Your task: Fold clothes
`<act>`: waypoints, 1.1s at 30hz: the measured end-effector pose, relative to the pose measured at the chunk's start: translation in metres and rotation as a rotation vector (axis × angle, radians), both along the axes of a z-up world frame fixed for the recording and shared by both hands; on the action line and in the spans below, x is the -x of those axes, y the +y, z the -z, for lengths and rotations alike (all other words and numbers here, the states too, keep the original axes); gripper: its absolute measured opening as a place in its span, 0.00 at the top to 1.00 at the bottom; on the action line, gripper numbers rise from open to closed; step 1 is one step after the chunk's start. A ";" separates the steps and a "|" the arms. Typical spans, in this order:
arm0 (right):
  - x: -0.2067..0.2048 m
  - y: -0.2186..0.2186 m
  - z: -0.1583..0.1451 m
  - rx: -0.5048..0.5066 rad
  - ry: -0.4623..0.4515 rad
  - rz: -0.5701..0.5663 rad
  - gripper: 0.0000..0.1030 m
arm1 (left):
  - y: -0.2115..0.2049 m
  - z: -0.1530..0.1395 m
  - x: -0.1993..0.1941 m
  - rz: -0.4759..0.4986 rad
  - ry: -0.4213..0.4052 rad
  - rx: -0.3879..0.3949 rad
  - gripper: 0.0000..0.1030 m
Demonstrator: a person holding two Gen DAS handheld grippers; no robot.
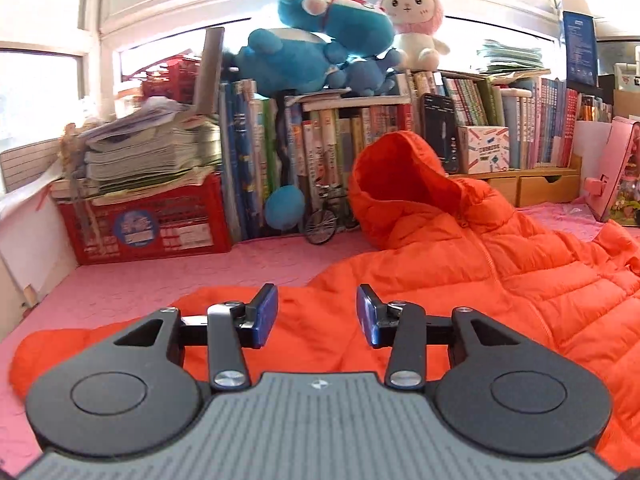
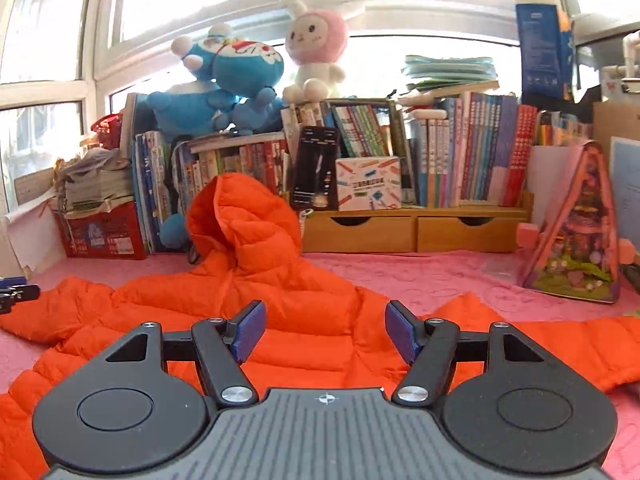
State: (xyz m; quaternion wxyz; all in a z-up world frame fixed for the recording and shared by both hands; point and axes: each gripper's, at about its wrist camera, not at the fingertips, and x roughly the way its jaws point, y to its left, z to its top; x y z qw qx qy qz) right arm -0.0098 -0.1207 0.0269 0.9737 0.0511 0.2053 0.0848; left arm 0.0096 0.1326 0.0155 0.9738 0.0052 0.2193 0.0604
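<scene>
Both grippers, left gripper and right gripper, jaws apart, empty, above orange jacket, bare pink mat beyond hem.

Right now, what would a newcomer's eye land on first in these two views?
The bright orange puffer jacket spread across the pink mat, its hood propped up against the books. Behind it, blue plush toys and a pink-hooded bunny sit atop the bookshelf.

The quilted jacket is bright orange on a pink embossed mat. Blue plush toys sit beside a pink-and-white rabbit; the crate is red.
</scene>
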 end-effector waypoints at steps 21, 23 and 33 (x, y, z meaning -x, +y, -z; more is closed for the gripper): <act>-0.171 0.020 0.097 0.192 0.255 0.297 0.53 | 0.080 0.072 -0.093 -0.310 0.239 -0.210 0.50; -0.170 0.014 0.097 0.164 0.258 0.304 0.53 | 0.096 0.072 -0.089 -0.376 0.261 -0.270 0.46; -0.171 0.030 0.096 0.267 0.248 0.329 0.44 | 0.185 0.047 -0.007 -0.653 0.218 -0.146 0.60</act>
